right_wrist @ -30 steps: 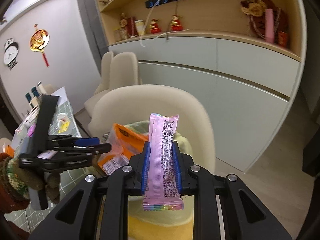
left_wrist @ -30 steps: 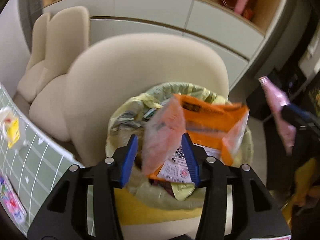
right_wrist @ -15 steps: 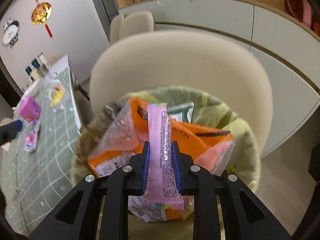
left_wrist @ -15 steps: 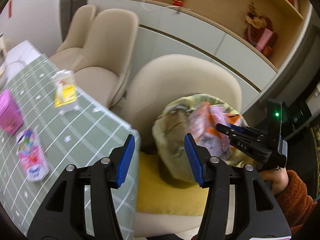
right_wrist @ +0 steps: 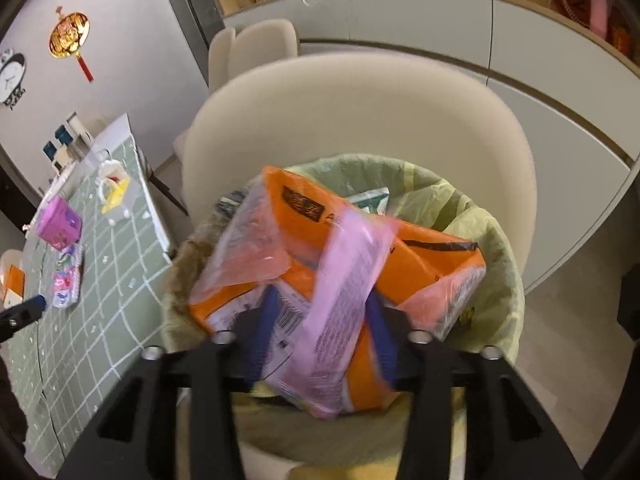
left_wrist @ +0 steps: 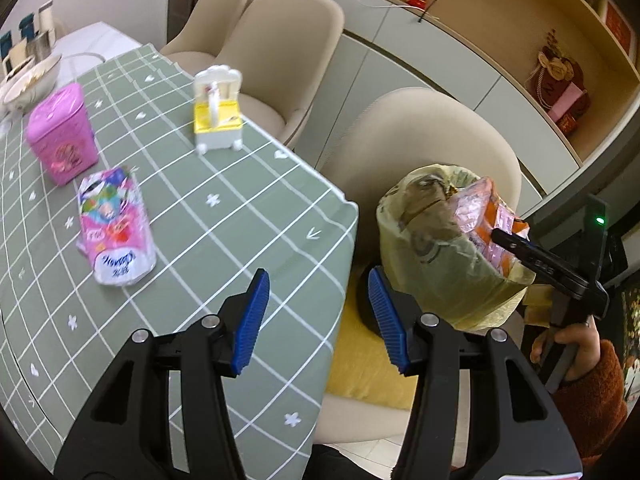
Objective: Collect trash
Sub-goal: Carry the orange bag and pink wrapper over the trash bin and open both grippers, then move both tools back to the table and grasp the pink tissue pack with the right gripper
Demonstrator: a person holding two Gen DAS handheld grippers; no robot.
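Note:
A bin lined with a yellow-green bag [right_wrist: 496, 240] stands on a beige chair, stuffed with an orange snack bag [right_wrist: 424, 264]. My right gripper [right_wrist: 324, 320] hangs just over the bin's mouth and its jaws are opening. A pink wrapper [right_wrist: 348, 280] lies blurred and tilted between the blue pads, which no longer press on it. The left wrist view shows the same bin [left_wrist: 424, 264] and the right gripper [left_wrist: 520, 248] reaching into it. My left gripper [left_wrist: 316, 320] is open and holds nothing, above the table's edge. A pink tissue pack [left_wrist: 114, 226] lies on the table.
The table wears a green checked cloth [left_wrist: 224, 208] carrying a pink tin [left_wrist: 60, 136], a yellow and white toy-like holder [left_wrist: 216, 116] and a bowl [left_wrist: 32, 80]. Beige chairs [left_wrist: 288, 32] line the far side. A yellow cushion [left_wrist: 360, 368] lies under the bin.
My left gripper swung left, away from the bin, to the table edge. My right gripper sank onto the bin and its jaws parted, so the pink wrapper tips over.

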